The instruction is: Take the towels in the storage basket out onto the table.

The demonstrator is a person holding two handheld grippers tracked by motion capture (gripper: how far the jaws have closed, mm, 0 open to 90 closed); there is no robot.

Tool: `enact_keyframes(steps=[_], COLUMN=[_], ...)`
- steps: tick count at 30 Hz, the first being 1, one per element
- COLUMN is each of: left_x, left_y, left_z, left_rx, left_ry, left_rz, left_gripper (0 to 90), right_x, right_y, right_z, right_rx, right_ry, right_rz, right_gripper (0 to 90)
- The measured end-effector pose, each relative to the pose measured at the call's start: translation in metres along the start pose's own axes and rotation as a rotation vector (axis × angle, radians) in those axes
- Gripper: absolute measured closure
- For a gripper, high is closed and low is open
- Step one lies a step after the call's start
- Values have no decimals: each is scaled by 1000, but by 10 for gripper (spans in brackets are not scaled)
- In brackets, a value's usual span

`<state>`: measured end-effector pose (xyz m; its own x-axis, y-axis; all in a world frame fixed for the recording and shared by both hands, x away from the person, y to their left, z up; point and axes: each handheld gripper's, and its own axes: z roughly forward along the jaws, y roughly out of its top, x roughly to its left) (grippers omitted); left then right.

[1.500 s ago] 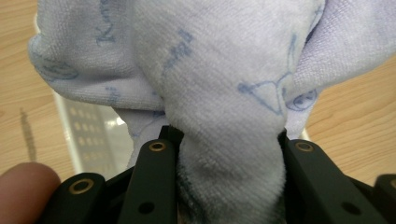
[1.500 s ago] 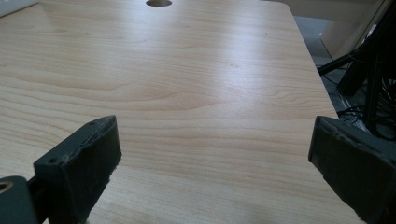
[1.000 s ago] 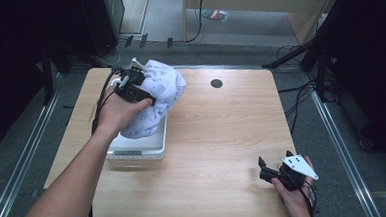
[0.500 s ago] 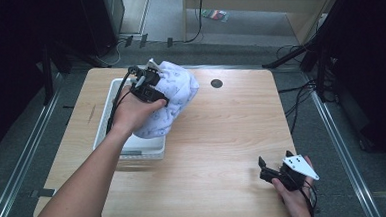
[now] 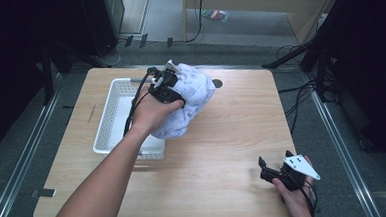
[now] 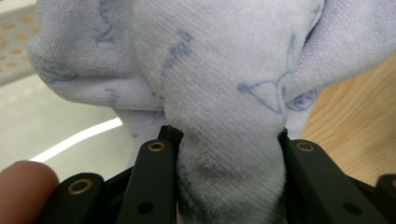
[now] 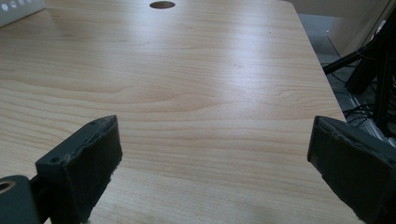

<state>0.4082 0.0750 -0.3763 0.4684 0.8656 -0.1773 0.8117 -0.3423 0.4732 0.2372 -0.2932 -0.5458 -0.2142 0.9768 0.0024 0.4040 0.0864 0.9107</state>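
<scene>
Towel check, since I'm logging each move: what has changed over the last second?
The left gripper, shut on the pale printed towel, has carried it rightward out of the white basket, so it now hangs over the basket's right rim and the table. The right gripper stayed open near the table's front right corner.

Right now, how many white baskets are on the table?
1. The white basket sits on the left side of the table, beside the towel held by the left gripper.

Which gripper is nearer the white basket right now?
Left. The left gripper, shut on the towel, hangs just beside the white basket. The right gripper sits open at the table's near right corner.
</scene>
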Motion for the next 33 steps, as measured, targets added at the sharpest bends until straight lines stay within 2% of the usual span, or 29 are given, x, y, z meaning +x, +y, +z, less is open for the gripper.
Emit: enact_keyframes(steps=[12,17,21,24,29,33], left_x=[-21,-26,-29,-32,-36,-40], left_y=[8,9,9,9,7,0], left_z=[21,28,31,35,52,79], left_rx=[16,20,24,23,34,61], left_ry=[-13,-19,-45,-42,-39,-43], left_rz=[10,13,8,7,-3,-10], left_gripper=[673,671,671,669,665,659], right_x=[0,0,0,0,1,0], right_y=[0,0,0,0,0,0], right_z=[-1,0,0,0,0,0], right_rx=[-19,-14,-12,-11,-18,-17], right_ry=[1,1,0,-4,-3,-1], right_rz=[-2,-1,1,1,-5,5], right_gripper=[27,27,27,29,29,28])
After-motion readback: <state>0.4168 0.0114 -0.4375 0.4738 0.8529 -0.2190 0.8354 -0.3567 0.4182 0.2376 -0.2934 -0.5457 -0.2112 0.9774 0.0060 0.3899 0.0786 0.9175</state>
